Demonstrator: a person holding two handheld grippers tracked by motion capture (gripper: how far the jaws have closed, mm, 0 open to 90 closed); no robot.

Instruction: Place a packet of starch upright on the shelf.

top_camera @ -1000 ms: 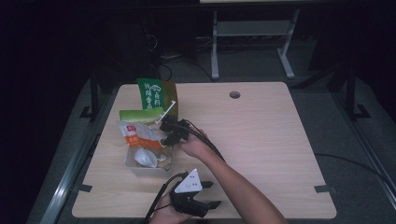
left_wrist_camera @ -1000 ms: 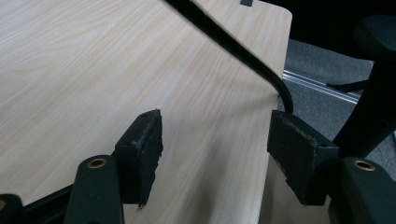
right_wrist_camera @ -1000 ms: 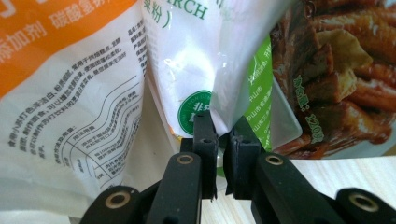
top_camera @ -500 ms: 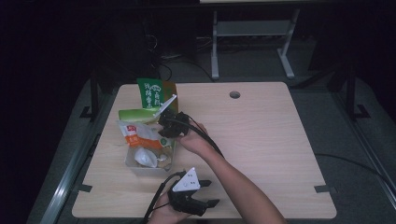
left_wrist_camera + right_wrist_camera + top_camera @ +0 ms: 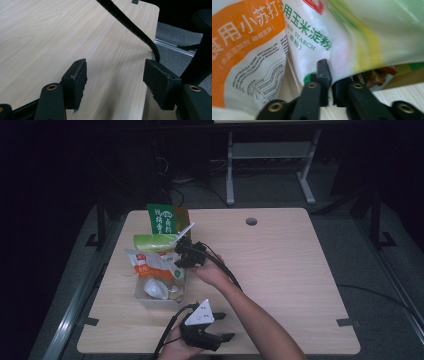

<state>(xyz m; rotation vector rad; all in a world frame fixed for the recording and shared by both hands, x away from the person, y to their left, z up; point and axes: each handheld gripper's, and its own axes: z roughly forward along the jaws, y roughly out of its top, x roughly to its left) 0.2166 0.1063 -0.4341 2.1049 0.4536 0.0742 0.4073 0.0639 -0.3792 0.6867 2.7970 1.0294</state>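
A clear plastic tub [image 5: 150,299] at the table's left holds several food packets. My right gripper [image 5: 182,254] reaches into them from the right. In the right gripper view its jaws [image 5: 329,75] pinch the edge of a white corn starch bag [image 5: 312,32] with green lettering; they have just eased open slightly, with the bag still between them. An orange-and-white packet [image 5: 242,50] lies to the bag's left. My left gripper [image 5: 225,326] rests near the table's front edge, open, with bare tabletop between its pads [image 5: 77,80].
A green box [image 5: 162,219] stands behind the tub, and a yellow-green bag [image 5: 155,241] lies across the packets. The wooden table [image 5: 280,270] has a cable hole [image 5: 251,221] at the back. A black cable [image 5: 130,25] runs past the left gripper toward the table's edge.
My right gripper has shifted a little toward the far side of the tub, staying at the packets. The left gripper has not moved.
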